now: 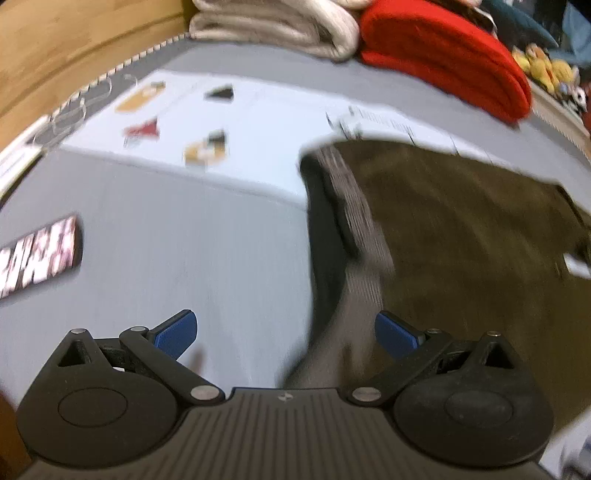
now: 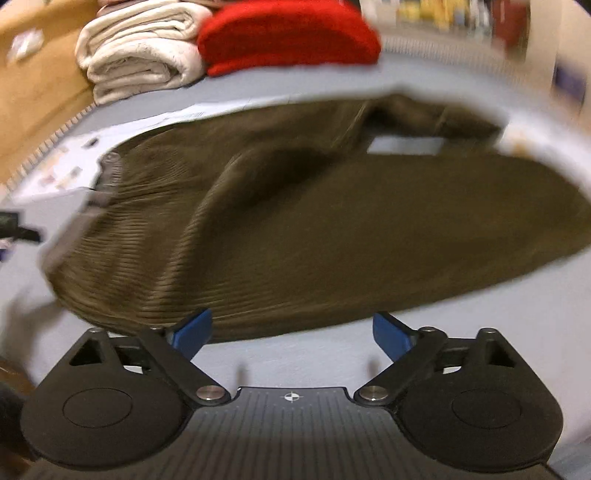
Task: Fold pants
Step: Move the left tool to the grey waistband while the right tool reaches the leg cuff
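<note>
Olive-brown corduroy pants (image 2: pixel 332 221) lie on a grey surface (image 2: pixel 303 354), bunched, with a grey ribbed waistband (image 2: pixel 99 184) at the left. In the left wrist view the pants (image 1: pixel 461 229) fill the right side, waistband (image 1: pixel 354 206) running toward me. My left gripper (image 1: pixel 286 334) is open and empty, hovering over the waistband edge. My right gripper (image 2: pixel 291 330) is open and empty, just in front of the pants' near edge. Both views are motion-blurred.
Folded cream towels (image 2: pixel 140 51) and a red folded cloth (image 2: pixel 288 33) sit at the back. White paper sheets with printed pictures (image 1: pixel 207 125) lie left of the pants. A wooden board (image 1: pixel 55 48) rises at the left. A dark patterned card (image 1: pixel 37 254) lies at far left.
</note>
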Tool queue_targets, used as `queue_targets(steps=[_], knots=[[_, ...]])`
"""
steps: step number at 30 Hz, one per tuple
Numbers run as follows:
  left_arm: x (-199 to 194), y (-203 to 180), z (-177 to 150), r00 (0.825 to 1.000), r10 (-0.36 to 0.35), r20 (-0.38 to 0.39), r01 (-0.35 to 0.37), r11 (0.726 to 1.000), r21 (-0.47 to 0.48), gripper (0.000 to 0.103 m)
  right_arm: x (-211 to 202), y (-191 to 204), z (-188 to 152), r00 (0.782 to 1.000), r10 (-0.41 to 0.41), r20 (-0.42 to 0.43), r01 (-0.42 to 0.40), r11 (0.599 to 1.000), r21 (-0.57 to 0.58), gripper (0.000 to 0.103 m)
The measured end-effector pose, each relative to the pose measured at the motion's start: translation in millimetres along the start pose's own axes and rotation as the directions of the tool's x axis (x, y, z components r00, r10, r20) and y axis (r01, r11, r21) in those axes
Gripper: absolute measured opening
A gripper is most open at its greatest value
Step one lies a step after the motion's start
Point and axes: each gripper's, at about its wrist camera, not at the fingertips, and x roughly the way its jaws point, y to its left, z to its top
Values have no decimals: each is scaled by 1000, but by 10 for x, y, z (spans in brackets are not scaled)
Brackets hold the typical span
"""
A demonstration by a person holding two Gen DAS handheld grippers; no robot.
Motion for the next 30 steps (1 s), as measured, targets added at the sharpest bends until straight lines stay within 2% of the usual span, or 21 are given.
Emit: queue_targets(steps=[2, 5, 7, 9, 12, 15, 19, 21, 23, 25, 27, 30], knots=[[217, 25, 247, 1000, 14, 22, -14, 1000, 12, 103, 118, 167, -34, 998, 63, -16, -63, 998, -16, 93], [665, 20, 460, 999, 11, -37, -11, 1000, 11, 102, 302, 383, -3, 998, 51, -27, -52, 997, -50, 93], [891, 33, 497, 995, -27, -97, 27, 1000, 2, 98, 416, 350, 54, 999, 13, -42, -13, 1000, 17, 93], [990, 14, 492, 985, -83, -149, 84, 996, -3, 97, 513, 258, 64, 998, 23, -57, -17, 995, 103, 94], [1048, -21, 535, 986, -100, -130, 101, 995, 3, 97, 522, 238, 8, 999, 47, -15, -44, 986, 160, 95], [1142, -46, 577, 986, -101, -135, 98, 995, -23, 98, 527, 331, -87, 995, 90, 34, -94, 984, 153, 98], [1110, -78, 584, 985, -100, -138, 98, 995, -23, 94, 613, 445, -58, 997, 54, 61, -62, 989, 136, 98], [1105, -41, 583, 978, -137, -158, 134, 991, -30, 94, 578, 454, -80, 996, 73, 58, -80, 989, 127, 98], [1074, 56, 572, 962, -201, -187, 195, 980, -48, 94, 555, 444, -105, 994, 94, 53, -99, 988, 121, 98], [1032, 217, 555, 940, -282, -195, 261, 957, -124, 94, 573, 436, -92, 993, 109, 53, -115, 986, 123, 98], [1041, 298, 538, 926, -323, -195, 287, 938, -192, 94, 568, 404, -104, 991, 123, 58, -130, 983, 129, 97], [1005, 213, 497, 935, -305, -180, 277, 947, -165, 94, 577, 278, -28, 989, 118, 85, -132, 973, 189, 95]])
